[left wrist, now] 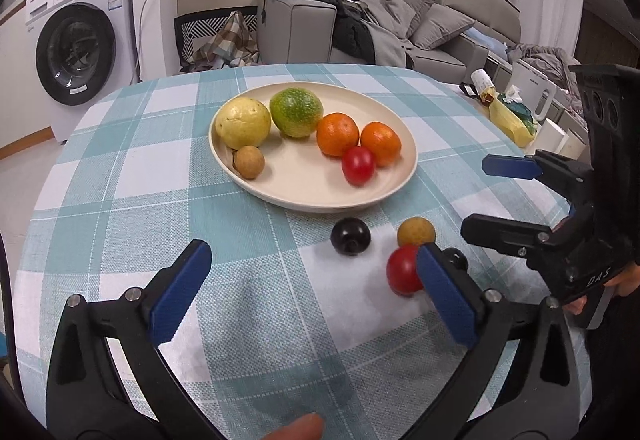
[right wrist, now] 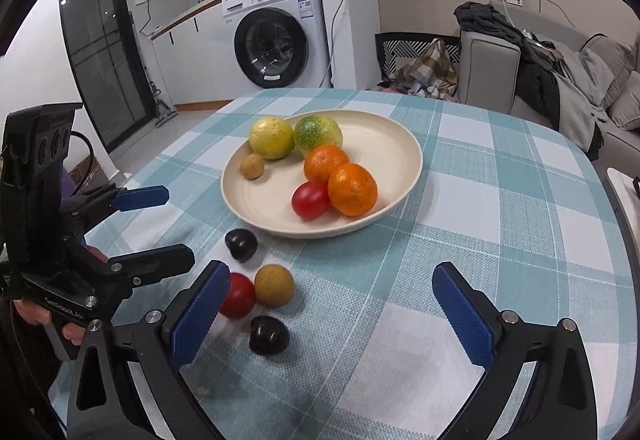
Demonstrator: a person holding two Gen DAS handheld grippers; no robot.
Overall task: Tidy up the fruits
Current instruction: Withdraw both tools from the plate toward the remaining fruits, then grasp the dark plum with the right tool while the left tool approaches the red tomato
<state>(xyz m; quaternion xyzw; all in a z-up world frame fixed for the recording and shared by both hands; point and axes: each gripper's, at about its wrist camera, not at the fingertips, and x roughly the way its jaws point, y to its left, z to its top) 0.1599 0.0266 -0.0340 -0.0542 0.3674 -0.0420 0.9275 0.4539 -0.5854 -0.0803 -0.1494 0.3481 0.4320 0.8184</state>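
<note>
Right wrist view: four loose fruits sit on the checked cloth at the plate's 7 o'clock, both claws wide open and empty.

Left gripper (left wrist: pixel 312 292) and right gripper (right wrist: pixel 332 308) hold nothing. The red tomato (right wrist: pixel 237 295), tan longan (right wrist: pixel 274 285) and two dark plums (right wrist: pixel 269 335) (right wrist: pixel 241 244) look small, light, round and smooth, likely to roll or slip, and the tomato to bruise; a gentle pinch across the widest middle suits. The matte cream plate (right wrist: pixel 404 156) already carries six fruits.
</note>
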